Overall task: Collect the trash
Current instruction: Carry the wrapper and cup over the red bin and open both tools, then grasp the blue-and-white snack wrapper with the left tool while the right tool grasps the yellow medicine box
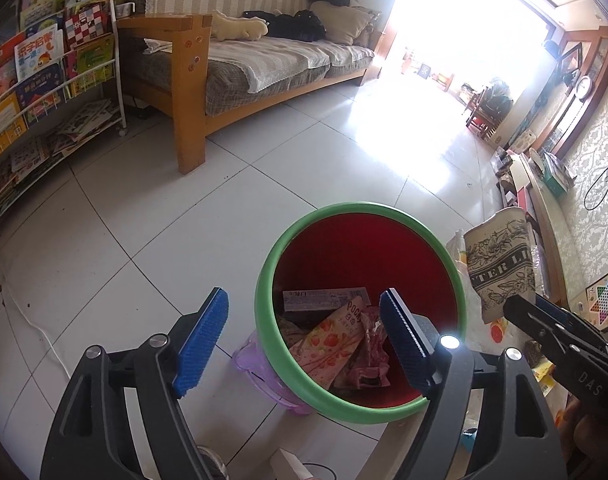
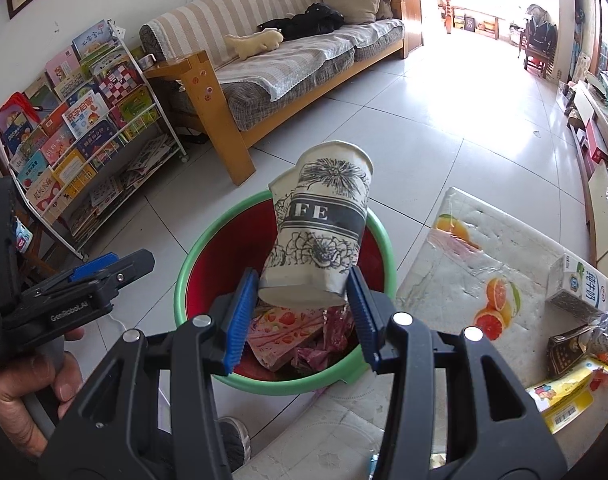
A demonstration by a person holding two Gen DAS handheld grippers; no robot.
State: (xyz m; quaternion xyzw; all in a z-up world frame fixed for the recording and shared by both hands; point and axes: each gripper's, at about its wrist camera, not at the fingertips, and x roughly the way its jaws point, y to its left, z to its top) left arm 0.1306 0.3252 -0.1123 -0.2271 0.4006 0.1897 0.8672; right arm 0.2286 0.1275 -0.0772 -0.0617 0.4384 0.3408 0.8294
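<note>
A red bin with a green rim [image 1: 263, 272] [image 2: 183, 264] stands on the floor beside the table and holds a pink Pocky box [image 1: 332, 340], a grey box and crumpled wrappers. My right gripper [image 2: 301, 314] is shut on a crushed paper cup [image 2: 320, 224] with black flower print, held tilted over the bin. In the left wrist view the cup [image 1: 500, 264] and the right gripper [image 1: 544, 316] show at the right of the bin. My left gripper [image 1: 304, 344] is open and empty above the bin's near rim; it also shows in the right wrist view [image 2: 99, 268].
A table with a fruit-print cover [image 2: 464, 280] at the right carries a milk carton [image 2: 580, 288], a dark packet [image 2: 564, 348] and a yellow packet [image 2: 564, 396]. A wooden sofa [image 1: 239, 64] and a book rack [image 1: 43, 80] stand beyond the tiled floor. A purple stool [image 1: 255, 364] sits under the bin.
</note>
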